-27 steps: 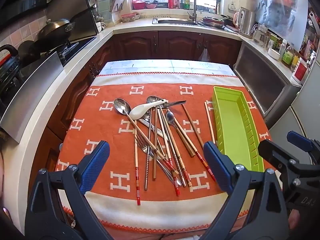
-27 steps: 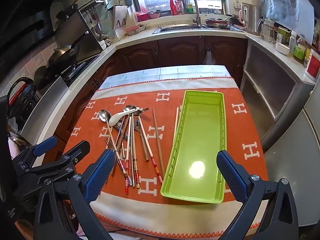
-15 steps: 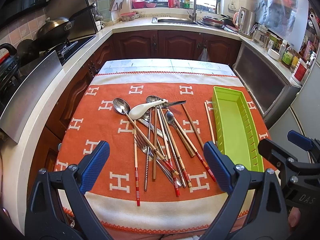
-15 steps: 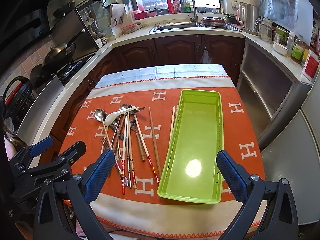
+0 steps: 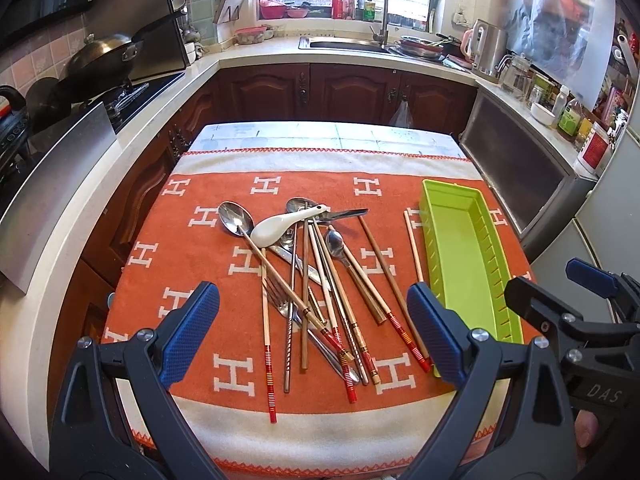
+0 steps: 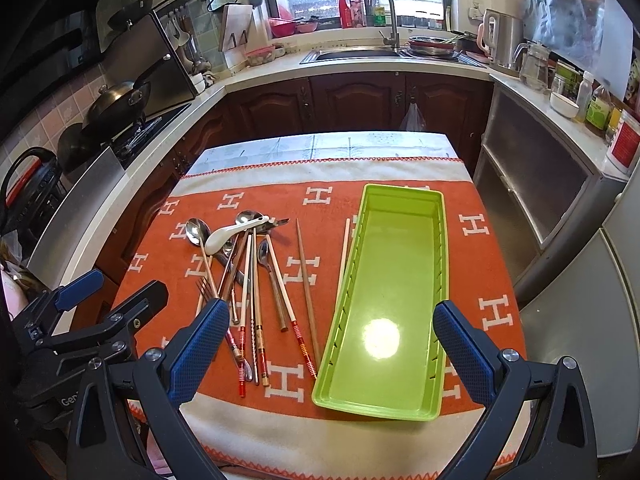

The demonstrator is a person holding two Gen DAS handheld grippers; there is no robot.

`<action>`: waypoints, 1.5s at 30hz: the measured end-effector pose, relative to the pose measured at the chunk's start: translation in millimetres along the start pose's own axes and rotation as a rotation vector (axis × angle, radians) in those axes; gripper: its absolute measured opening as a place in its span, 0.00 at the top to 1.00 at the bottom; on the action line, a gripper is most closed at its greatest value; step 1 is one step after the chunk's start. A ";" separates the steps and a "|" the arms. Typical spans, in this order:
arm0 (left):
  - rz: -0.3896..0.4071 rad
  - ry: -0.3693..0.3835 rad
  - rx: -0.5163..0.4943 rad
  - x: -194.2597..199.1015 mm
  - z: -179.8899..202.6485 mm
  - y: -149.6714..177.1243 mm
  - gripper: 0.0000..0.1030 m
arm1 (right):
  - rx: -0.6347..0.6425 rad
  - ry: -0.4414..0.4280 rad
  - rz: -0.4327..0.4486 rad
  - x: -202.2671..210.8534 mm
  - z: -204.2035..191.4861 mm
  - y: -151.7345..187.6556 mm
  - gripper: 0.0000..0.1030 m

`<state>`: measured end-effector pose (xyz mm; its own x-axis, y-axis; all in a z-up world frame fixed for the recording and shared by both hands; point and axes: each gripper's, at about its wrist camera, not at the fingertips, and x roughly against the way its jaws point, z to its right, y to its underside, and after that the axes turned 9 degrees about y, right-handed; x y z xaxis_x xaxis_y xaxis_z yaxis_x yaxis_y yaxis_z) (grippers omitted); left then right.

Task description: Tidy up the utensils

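Both tongs, left and right, gape empty above scattered utensils and green tray.

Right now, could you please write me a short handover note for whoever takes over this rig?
Left gripper: open, empty, above the utensil pile.
Right gripper: open, empty, above the near end of the green tray.
Things: spoons, fork and chopsticks lie jumbled on the orange cloth; one pale chopstick lies along the tray's left wall.
Done: nothing; the tray is empty.
Left: move every utensil into the tray.
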<state>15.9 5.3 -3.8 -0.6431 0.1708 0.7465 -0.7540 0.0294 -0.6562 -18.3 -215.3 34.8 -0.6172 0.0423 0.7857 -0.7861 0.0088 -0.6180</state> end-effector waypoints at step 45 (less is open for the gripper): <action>-0.090 -0.082 0.082 -54.4 -56.9 -19.3 0.09 | 0.086 -0.030 -0.053 -51.6 -39.3 -35.3 0.02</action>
<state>73.1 51.4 -38.0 -0.5788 0.0899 0.8105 -0.8152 -0.0406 -0.5777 42.6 -178.5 15.0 -0.5740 0.0143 0.8187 -0.8171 -0.0759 -0.5715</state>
